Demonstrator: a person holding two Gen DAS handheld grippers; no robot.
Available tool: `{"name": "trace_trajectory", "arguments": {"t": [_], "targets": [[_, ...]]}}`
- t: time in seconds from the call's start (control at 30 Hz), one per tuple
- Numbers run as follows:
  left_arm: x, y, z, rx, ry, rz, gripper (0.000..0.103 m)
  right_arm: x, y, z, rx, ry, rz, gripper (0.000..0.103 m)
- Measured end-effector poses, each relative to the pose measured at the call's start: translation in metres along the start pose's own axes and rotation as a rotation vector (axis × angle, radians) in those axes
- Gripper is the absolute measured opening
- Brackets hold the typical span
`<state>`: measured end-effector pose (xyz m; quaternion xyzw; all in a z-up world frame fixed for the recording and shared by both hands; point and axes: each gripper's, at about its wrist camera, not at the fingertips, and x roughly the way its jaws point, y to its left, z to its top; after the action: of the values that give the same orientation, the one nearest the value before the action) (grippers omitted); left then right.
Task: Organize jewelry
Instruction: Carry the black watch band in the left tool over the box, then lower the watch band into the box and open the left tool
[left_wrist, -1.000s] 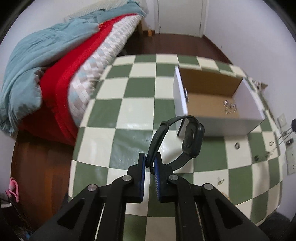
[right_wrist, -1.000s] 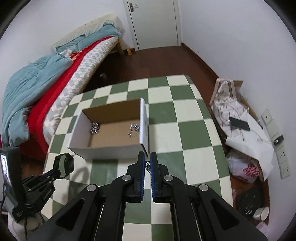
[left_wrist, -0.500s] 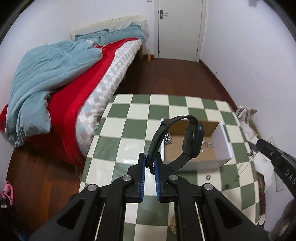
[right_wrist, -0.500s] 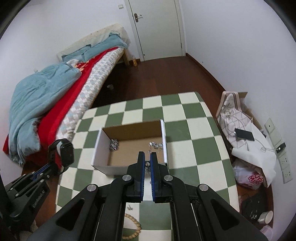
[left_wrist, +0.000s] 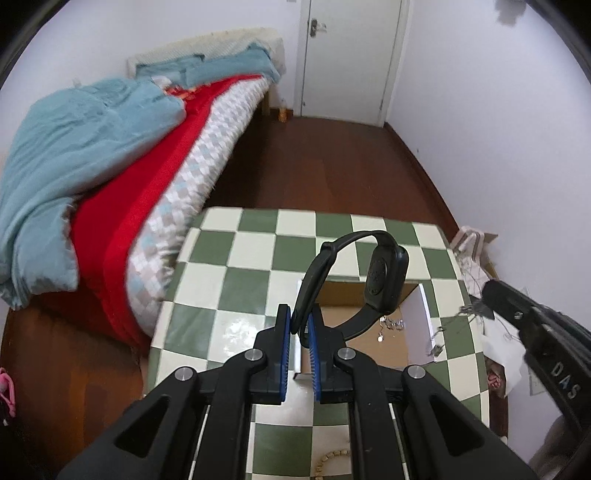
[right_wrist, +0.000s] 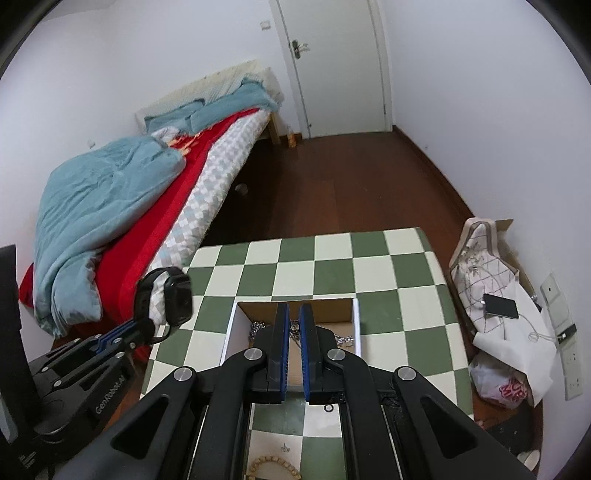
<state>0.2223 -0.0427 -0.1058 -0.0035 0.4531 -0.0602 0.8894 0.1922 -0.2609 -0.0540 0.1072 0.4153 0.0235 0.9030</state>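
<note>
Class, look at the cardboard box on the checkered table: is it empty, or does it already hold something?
Not empty. The open-topped cardboard box already holds silver chain pieces on its brown floor, seen in both wrist views; more lie at its right side.

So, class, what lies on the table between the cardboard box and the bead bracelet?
A small dark ring and a tiny silver piece, seen in the right wrist view.

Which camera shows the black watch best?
The left wrist camera. There the watch sits close and centred, with its strap pinched in the left tool and its round back facing us. The right wrist camera shows the watch smaller, off at the left edge, seen from the side.
</note>
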Motion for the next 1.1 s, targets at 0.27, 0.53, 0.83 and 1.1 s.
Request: {"name": "trace_trajectory", "arguments": {"t": [0.27, 0.53, 0.83, 1.1], "targets": [[0.069, -0.013, -0.006, 0.008, 0.190, -0.067, 0.007, 0.071, -0.014, -0.010, 0.041, 0.154, 0.018, 0.006], [0.120, -0.022, -0.012, -0.016, 0.349, -0.154, 0.013, 0.119, -0.040, -0.031, 0.081, 0.257, 0.014, 0.006], [0.114, -0.012, -0.002, -0.055, 0.301, -0.137, 0.068, 0.143, -0.050, -0.036, 0.131, 0.381, 0.063, 0.010], [0.095, 0.011, 0.009, -0.056, 0.205, 0.013, 0.100, 0.133, -0.046, -0.031, 0.103, 0.382, -0.014, 0.070]]}}
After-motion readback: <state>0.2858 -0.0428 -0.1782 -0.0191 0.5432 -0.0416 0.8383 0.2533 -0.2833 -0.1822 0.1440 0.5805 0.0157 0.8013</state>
